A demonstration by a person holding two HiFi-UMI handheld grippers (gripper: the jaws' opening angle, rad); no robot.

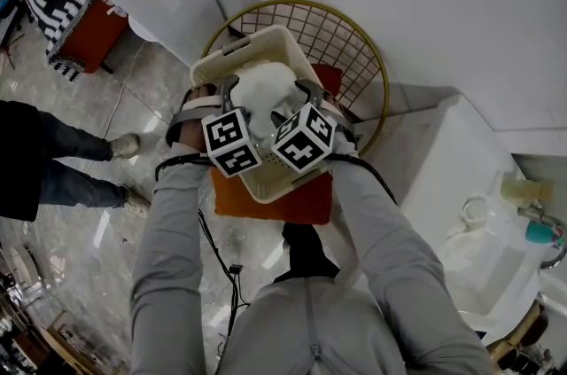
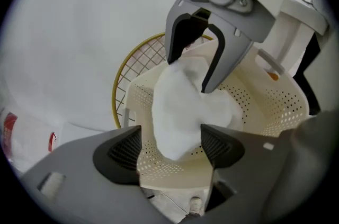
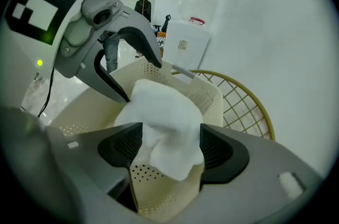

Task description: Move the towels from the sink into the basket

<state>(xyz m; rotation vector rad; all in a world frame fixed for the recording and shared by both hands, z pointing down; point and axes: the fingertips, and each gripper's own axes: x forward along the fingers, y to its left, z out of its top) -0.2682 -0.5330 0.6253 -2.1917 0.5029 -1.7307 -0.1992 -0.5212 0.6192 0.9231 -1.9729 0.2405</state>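
A white towel [image 1: 263, 94] hangs bunched over the cream perforated basket [image 1: 232, 63], its lower part inside. In the head view both grippers meet at it, the left gripper [image 1: 229, 98] on its left and the right gripper [image 1: 301, 98] on its right. In the left gripper view the towel [image 2: 180, 112] sits between the jaws of the left gripper [image 2: 170, 146], which stand apart and open, with a gap at the left pad. Opposite, the right gripper [image 2: 188, 75] straddles the towel's top. In the right gripper view the towel [image 3: 164, 112] lies loosely between the right gripper's [image 3: 168, 148] spread pads.
The basket rests on an orange stool [image 1: 292, 200]. A round gold wire rack [image 1: 354, 36] leans behind it against the white wall. A white sink [image 1: 496, 249] is at the right. A person's legs [image 1: 53, 160] stand at the left, and a cable [image 1: 221, 267] trails on the floor.
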